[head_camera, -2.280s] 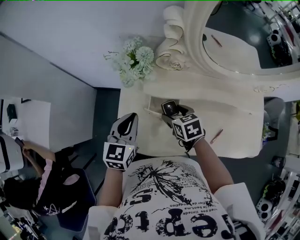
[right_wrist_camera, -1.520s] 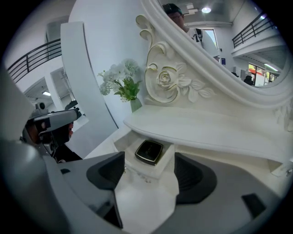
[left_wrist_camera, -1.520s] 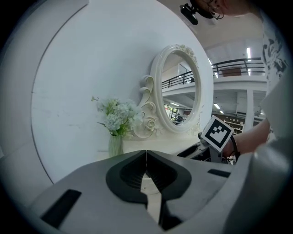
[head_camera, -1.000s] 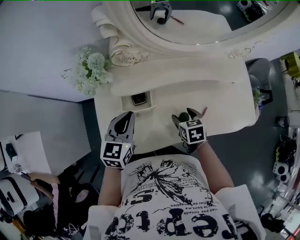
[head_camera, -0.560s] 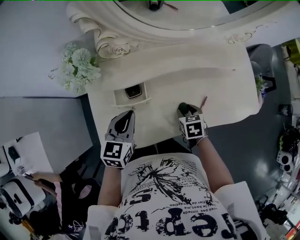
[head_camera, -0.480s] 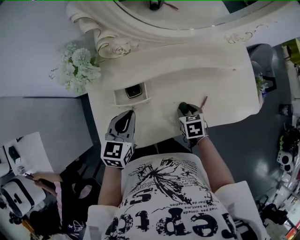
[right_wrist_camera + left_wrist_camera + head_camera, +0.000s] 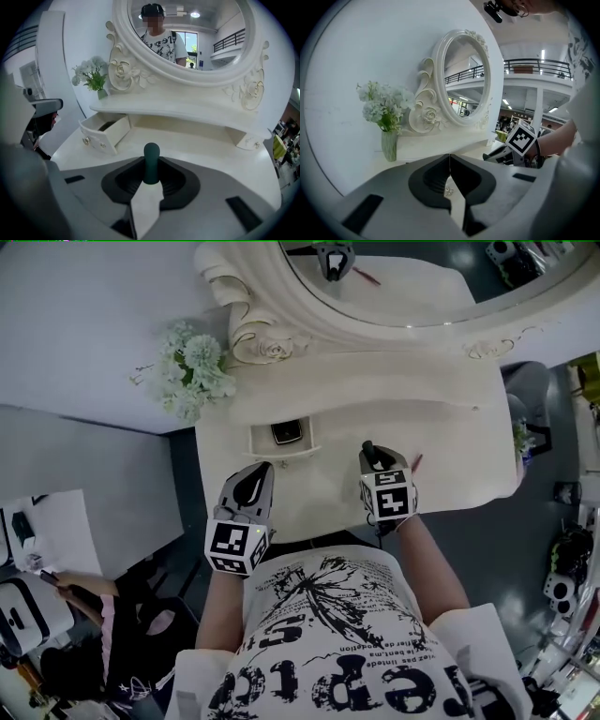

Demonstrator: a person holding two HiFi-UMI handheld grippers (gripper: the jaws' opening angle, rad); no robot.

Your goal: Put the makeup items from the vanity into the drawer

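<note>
The white vanity has a small drawer pulled open, with a dark compact lying inside. My right gripper is over the vanity's front, right of the drawer. Its jaws have just been closing and are now shut on a dark green tube, which sticks up out of them. A thin pink pencil lies on the top just right of that gripper. The open drawer lies ahead and to the left in the right gripper view. My left gripper hovers at the front edge below the drawer, shut and empty.
A vase of pale flowers stands at the vanity's back left, next to the carved oval mirror. A raised shelf runs along under the mirror. Dark floor lies beyond the vanity's left and right ends.
The right gripper went from open around the dark green tube to shut on it, beside the pencil. The left gripper stayed where it was. The head view shifted.
</note>
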